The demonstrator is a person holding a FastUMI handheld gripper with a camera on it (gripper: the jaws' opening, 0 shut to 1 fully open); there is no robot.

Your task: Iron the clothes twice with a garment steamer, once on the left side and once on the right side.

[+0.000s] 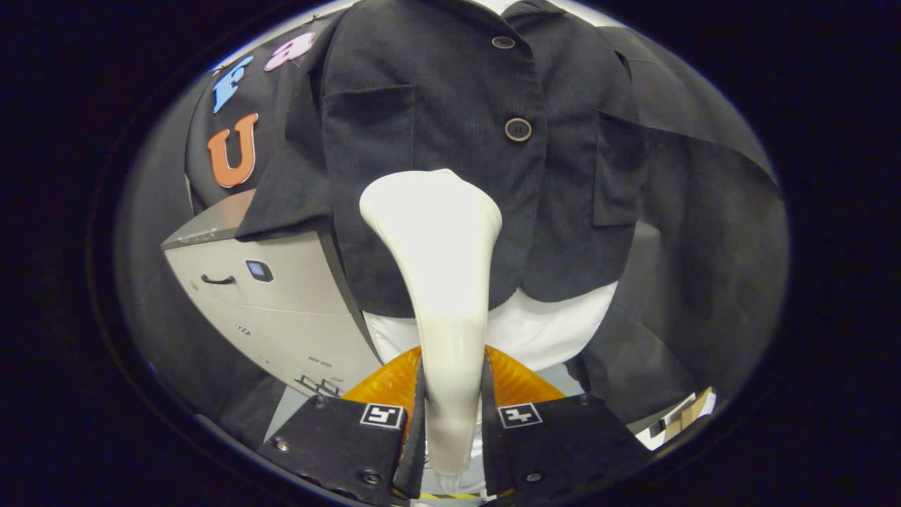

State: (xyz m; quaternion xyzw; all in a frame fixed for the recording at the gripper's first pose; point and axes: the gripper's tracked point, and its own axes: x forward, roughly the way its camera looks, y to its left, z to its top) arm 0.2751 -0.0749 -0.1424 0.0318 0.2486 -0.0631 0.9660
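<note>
Corduroy jacket (436, 127), dark, hangs over a white underlayer (542, 331) on what looks like a form or hanger, buttoned front facing the gripper. That keeps the panels flat and vertical, so steam can run along them.

Gripper (452, 422) is clamped on the garment steamer (440, 282): both fingers press its narrow cream handle from either side, low on the neck. Gripping there leaves the wide head free and pointing forward at the cloth.

Steamer head sits beyond the fingertips, over the jacket's lower front, just beside the button line and below the lower button (518, 129). Can't tell whether it touches the fabric or is just short of it.

Chest pocket (369, 134) is up to one side. Grey cabinet (267, 303) stands beside the jacket, behind its sleeve (295, 190). Orange ribbed part (383, 384) lies behind the fingers.
</note>
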